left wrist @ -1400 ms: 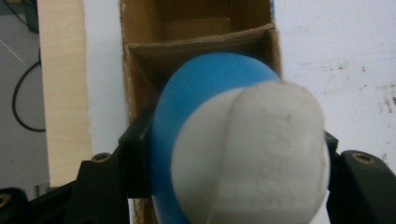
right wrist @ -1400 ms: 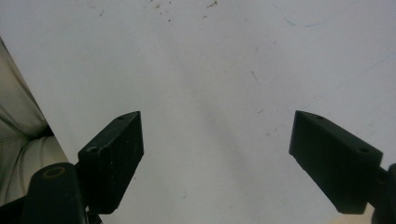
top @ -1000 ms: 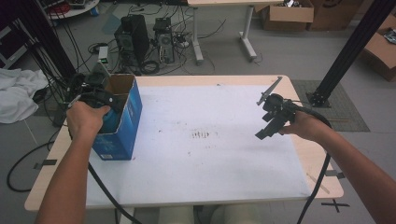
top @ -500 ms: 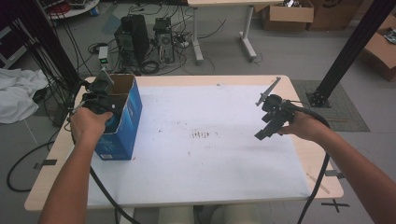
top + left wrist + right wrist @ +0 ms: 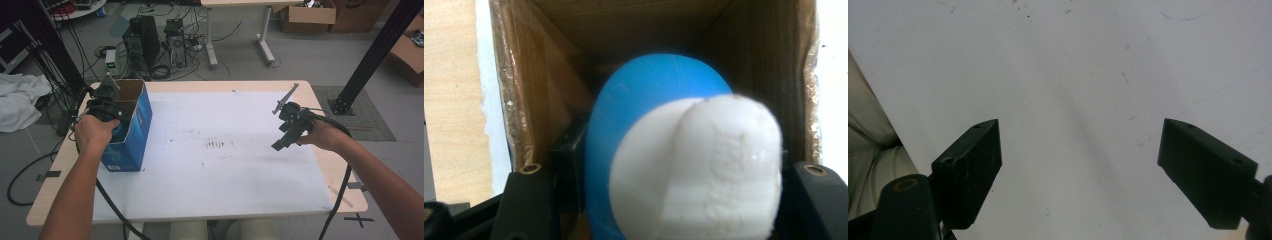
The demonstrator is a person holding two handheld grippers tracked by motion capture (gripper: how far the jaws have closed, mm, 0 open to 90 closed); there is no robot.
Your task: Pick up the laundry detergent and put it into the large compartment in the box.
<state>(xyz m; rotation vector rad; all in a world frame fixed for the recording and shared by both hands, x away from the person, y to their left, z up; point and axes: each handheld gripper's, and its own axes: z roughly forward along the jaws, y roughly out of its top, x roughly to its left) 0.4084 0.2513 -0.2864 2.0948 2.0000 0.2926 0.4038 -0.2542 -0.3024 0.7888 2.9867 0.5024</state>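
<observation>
A blue cardboard box (image 5: 134, 131) stands open-topped on the table's left side. My left gripper (image 5: 106, 104) is at its opening, held from behind by the person's left hand. In the left gripper view my left gripper (image 5: 669, 172) is shut on a smooth blue and white object (image 5: 664, 150), with the box's brown inside (image 5: 624, 30) right behind it. My right gripper (image 5: 286, 127) hovers over the table's right side. Its jaws stand wide apart with nothing between them, above the white surface (image 5: 1073, 75), in the right gripper view (image 5: 1080, 170).
A white sheet (image 5: 215, 175) covers most of the wooden table (image 5: 60, 165). Small dark marks (image 5: 215, 145) dot its middle. On the floor beyond stand computer towers (image 5: 142, 35), cables and cardboard boxes (image 5: 305, 12). A black post (image 5: 370, 55) rises at the right.
The left hand and its gripper have shifted slightly at the box's open top, still holding the blue and white object. The right gripper has stayed almost still and open.
</observation>
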